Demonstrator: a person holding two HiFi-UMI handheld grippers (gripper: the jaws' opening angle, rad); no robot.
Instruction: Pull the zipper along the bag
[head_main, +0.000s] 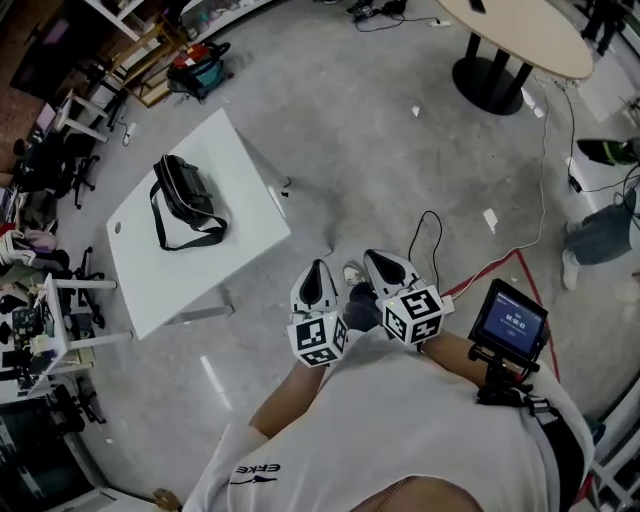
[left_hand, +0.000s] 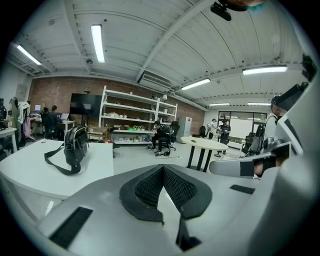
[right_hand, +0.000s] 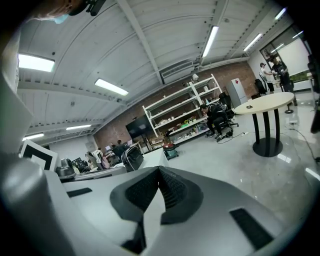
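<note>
A black bag (head_main: 186, 193) with a looped strap lies on a white table (head_main: 170, 275), off to my left and well beyond reach of both grippers. My left gripper (head_main: 319, 266) and right gripper (head_main: 374, 256) are held side by side close to the person's chest, above the concrete floor. Both are shut with nothing in them. In the left gripper view the bag (left_hand: 75, 145) stands upright on the table (left_hand: 35, 175), far past the shut left gripper (left_hand: 163, 168). The right gripper view shows the bag (right_hand: 132, 156) small and distant, beyond the shut right gripper (right_hand: 159, 169).
A round pedestal table (head_main: 520, 35) stands at the far right, with cables (head_main: 430, 235) and red floor tape (head_main: 500, 265) nearby. A small screen (head_main: 508, 320) is mounted by the person's right arm. Shelves (left_hand: 130, 122), desks and seated people line the back wall.
</note>
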